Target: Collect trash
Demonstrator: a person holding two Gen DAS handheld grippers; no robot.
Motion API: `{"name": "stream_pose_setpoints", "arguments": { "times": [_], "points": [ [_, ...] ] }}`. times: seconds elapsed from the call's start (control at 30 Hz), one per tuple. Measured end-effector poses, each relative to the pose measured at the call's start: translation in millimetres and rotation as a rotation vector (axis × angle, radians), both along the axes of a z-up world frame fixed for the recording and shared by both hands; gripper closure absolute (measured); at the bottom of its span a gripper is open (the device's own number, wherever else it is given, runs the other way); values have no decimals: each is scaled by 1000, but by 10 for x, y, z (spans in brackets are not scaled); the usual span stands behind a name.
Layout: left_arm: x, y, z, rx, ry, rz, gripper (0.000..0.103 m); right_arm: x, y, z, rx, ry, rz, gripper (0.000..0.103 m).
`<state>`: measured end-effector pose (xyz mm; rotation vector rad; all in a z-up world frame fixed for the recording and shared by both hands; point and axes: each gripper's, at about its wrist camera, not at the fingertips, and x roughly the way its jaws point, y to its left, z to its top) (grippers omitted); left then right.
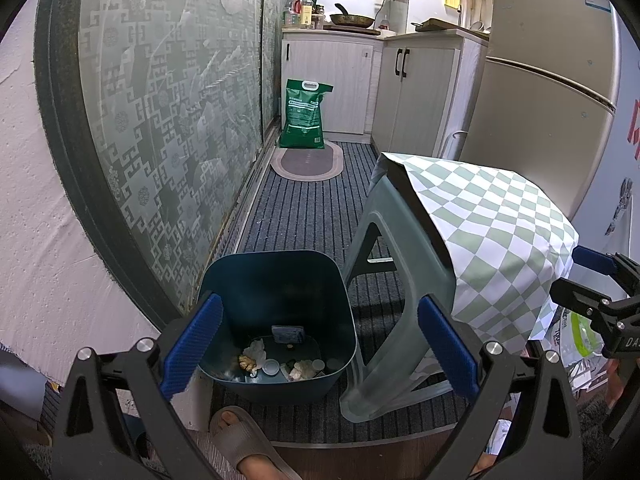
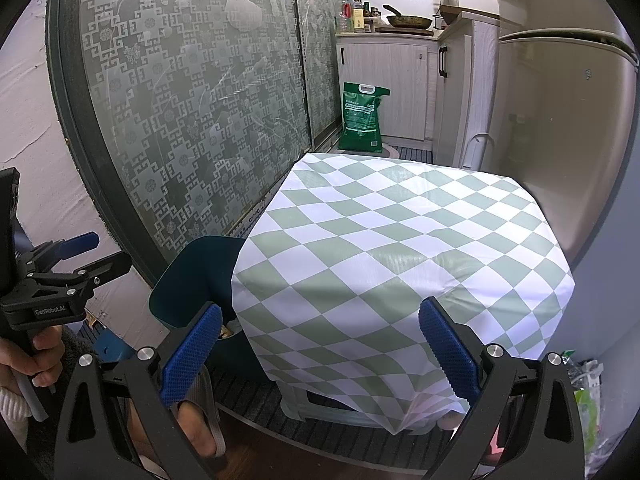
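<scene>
A dark blue trash bin (image 1: 276, 292) stands on the floor below my left gripper (image 1: 318, 346), which is open and empty above its rim. Inside lie crumpled tissues (image 1: 256, 350), a bottle cap (image 1: 270, 367), a ginger piece (image 1: 246, 362) and a dark sponge (image 1: 288, 333). My right gripper (image 2: 319, 356) is open and empty, over the front of a stool covered with a green-and-white checked cloth (image 2: 400, 248). The bin (image 2: 192, 276) shows partly behind the cloth in the right wrist view. The cloth-covered stool (image 1: 400, 264) stands right of the bin.
A patterned glass sliding door (image 1: 168, 120) runs along the left. A green rice bag (image 1: 304, 114) and oval mat (image 1: 308, 160) lie at the far end by white cabinets (image 1: 416, 88). A fridge (image 1: 548, 92) stands right. My sandalled foot (image 1: 248, 444) is beside the bin.
</scene>
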<state>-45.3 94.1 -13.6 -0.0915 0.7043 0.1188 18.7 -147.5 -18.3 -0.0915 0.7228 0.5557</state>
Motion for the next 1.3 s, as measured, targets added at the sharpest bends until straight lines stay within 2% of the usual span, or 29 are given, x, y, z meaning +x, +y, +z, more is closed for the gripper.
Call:
{"name": "stream_pose_setpoints", "arguments": {
  "times": [1.3],
  "points": [
    [-2,16,-12,0,3,6,3,-4,20,-4,0,-1,-2,4]
  ]
}}
